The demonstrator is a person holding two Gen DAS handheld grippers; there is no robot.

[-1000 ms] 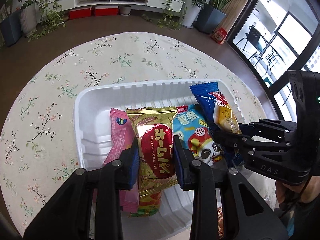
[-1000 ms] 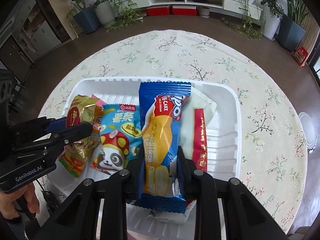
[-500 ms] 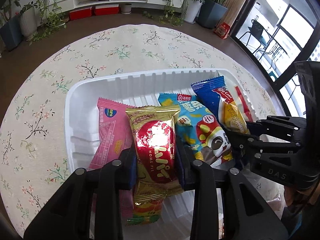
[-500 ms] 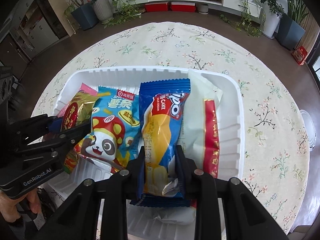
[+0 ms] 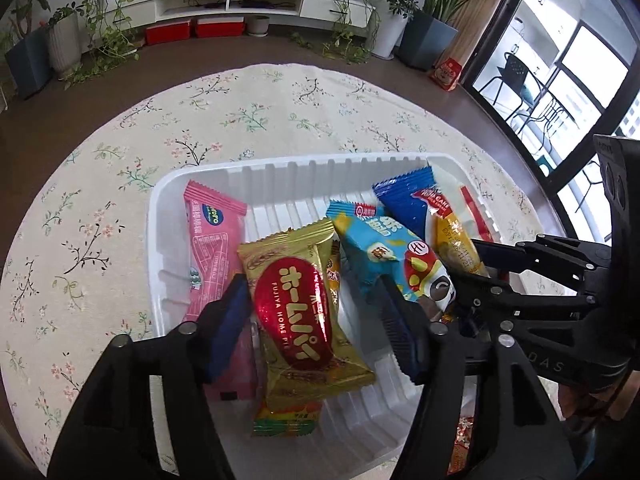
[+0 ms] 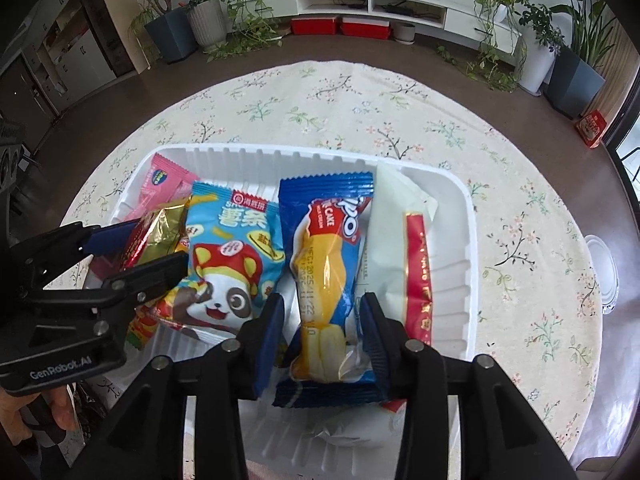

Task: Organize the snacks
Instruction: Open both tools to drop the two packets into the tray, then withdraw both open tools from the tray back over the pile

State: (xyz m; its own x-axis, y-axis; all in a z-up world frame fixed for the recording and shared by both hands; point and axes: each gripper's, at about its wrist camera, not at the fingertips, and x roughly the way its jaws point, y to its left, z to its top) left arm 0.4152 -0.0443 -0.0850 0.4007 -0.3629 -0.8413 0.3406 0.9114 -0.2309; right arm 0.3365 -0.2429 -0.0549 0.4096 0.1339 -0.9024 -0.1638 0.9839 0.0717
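Observation:
A white plastic tray on the floral tablecloth holds several snack packs. My left gripper is open around the gold-and-red pie pack, its pads apart from the wrapper. It also shows in the right wrist view. A pink pack lies left of it and a light-blue panda pack right of it. My right gripper is open around the dark-blue cake pack, which lies in the tray. A white-and-red pack lies at the right.
The round table's cloth lies open beyond the tray. A clear lid or dish sits near the right table edge. Potted plants and a low white shelf stand far behind on the floor.
Both grippers have opened and let go of their packs. The gold pack and the dark-blue pack now rest in the tray. Both grippers drew back slightly.

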